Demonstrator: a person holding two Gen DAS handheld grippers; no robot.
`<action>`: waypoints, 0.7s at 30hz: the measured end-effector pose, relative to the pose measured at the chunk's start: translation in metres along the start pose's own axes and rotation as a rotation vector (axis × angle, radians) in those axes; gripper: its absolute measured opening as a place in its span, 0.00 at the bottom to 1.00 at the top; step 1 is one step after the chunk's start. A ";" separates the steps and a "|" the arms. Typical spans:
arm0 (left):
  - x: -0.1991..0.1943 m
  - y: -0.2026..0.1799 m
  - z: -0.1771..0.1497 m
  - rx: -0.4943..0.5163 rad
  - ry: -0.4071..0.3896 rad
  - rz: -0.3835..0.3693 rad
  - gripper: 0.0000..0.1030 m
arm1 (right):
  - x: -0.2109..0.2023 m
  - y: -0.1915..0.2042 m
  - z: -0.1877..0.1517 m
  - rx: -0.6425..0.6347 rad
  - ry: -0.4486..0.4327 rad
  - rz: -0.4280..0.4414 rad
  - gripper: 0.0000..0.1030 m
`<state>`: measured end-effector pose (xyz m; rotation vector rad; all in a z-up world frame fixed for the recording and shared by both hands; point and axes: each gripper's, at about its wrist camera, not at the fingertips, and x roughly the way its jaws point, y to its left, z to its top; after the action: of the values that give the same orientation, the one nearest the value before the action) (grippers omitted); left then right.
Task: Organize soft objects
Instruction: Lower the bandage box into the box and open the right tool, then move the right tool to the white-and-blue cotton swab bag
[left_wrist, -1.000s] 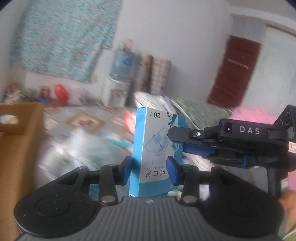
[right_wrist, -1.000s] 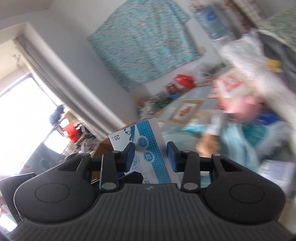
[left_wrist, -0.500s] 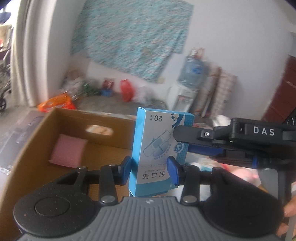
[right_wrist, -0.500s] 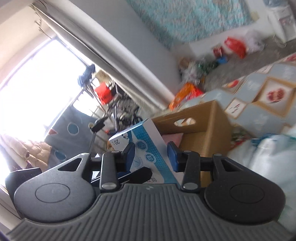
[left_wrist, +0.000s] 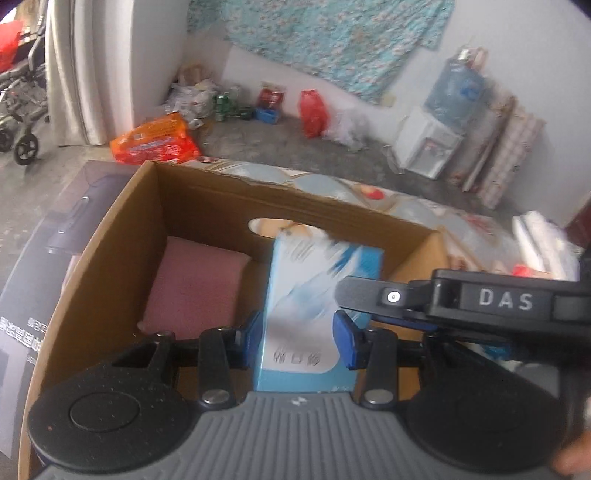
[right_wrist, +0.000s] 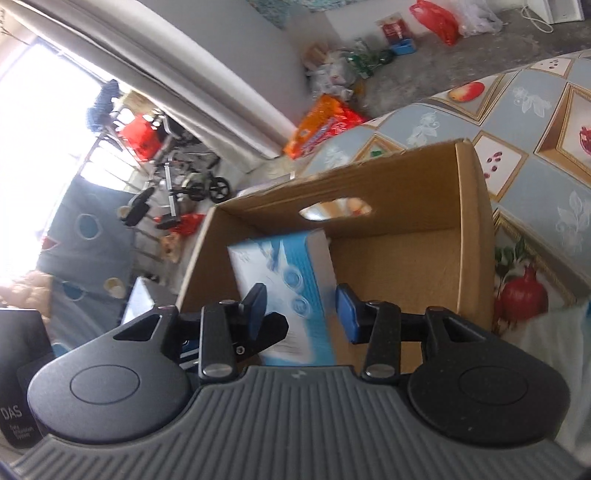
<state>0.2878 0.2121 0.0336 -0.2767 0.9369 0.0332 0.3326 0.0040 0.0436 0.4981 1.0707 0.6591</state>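
A blue-and-white carton of plasters hangs upright over an open brown cardboard box. My left gripper is shut on its lower part, blue pads on both sides. My right gripper comes in from the right and grips the same carton, its right pad just at the carton's edge. In the left wrist view, one of the right gripper's fingers crosses the carton's front. The carton looks smeared in both views. A pink cushion lies in the box's left end; the rest of its floor is bare.
The box stands on a fruit-patterned tablecloth. A dark printed carton lies against its left side. On the floor beyond are an orange packet, red bags, a water dispenser and a wheelchair.
Both grippers have swung left with the carton, from over the cluttered table to above the open cardboard box. Both views have tipped downward into the box.
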 end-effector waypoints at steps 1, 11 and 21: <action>0.005 -0.001 0.001 0.002 0.001 0.013 0.42 | 0.007 0.000 0.003 0.003 0.008 0.001 0.40; 0.006 -0.012 -0.004 0.039 0.011 0.013 0.42 | -0.008 0.014 0.001 -0.082 -0.016 0.070 0.41; 0.017 -0.035 -0.004 0.017 0.093 -0.066 0.35 | -0.130 -0.009 -0.023 -0.144 -0.141 0.204 0.41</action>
<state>0.2996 0.1756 0.0257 -0.2953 1.0192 -0.0481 0.2719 -0.0920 0.1106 0.5245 0.8399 0.8613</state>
